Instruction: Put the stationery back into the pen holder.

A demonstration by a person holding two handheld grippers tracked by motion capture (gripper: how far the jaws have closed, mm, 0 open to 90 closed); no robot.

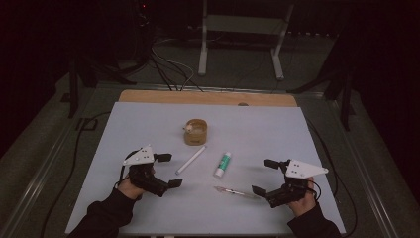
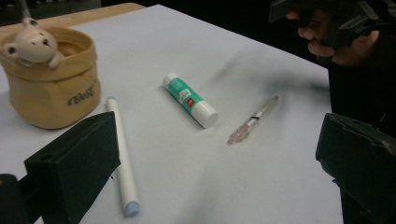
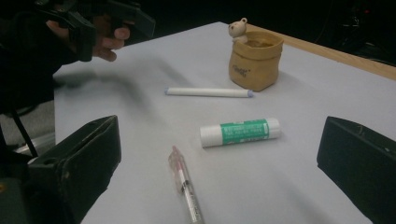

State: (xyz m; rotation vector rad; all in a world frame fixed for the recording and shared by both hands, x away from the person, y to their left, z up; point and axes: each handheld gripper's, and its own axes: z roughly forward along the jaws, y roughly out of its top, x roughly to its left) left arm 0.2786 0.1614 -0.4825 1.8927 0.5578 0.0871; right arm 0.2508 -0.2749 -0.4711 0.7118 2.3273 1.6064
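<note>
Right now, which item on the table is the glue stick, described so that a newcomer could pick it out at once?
Start from the tan fabric pot with a small bear figure on its rim, near the middle of the pale sheet-covered table. Toward the person and slightly right lies the short white glue stick with a green label. It is stubbier than the plain white pen and the clear pen beside it.

The tan pot (image 2: 49, 88), just beyond the left claw (image 2: 219, 163), bears dark cursive lettering too blurred to read.

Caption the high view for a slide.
Two open hand-held grippers, left gripper and right gripper, flank a white pen, glue stick and clear pen before a tan pot.
</note>
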